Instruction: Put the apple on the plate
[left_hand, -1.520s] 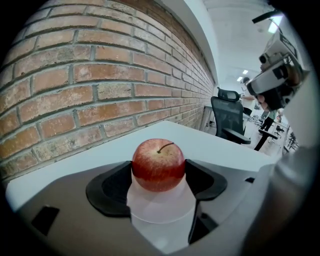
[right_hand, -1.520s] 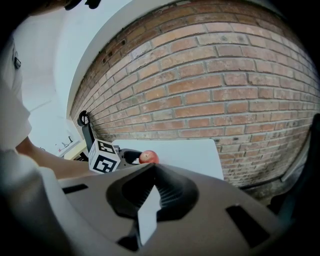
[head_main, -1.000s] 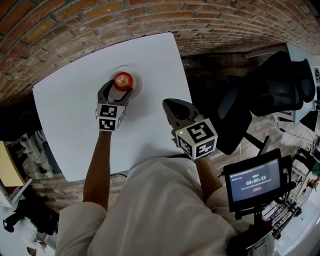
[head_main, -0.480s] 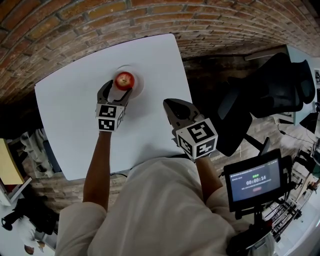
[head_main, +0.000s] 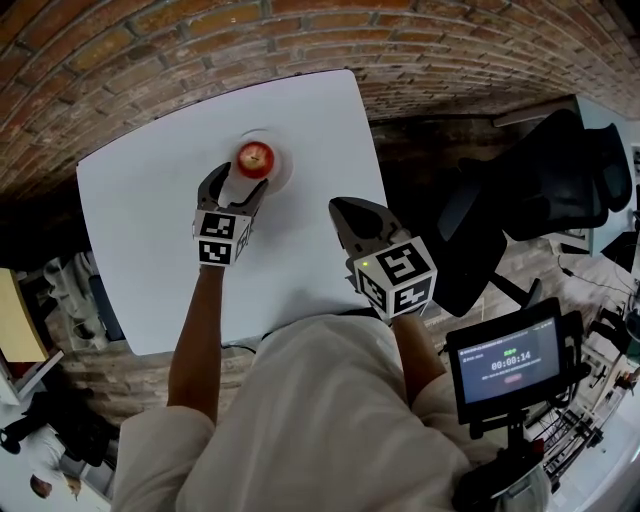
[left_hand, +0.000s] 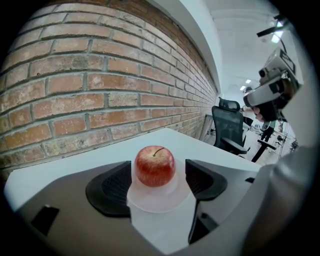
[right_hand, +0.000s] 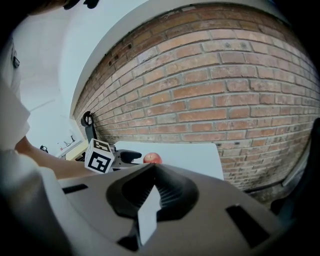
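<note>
as glossy apple (left_hand: 155, 165) sits on round plate (left_hand: 161, 201) | left tongs (left_hand: 157, 174) apart

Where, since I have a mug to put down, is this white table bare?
Bare: the left part of the white square table, far edge to near edge, and the near middle. Crowded: far middle, where the red apple sits on the small white plate between the jaws of the open left gripper; the shut right gripper hangs by the right edge.

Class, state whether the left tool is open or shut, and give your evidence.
Open: the left tool's jaws stand wide apart, with the apple on the plate showing between them.
</note>
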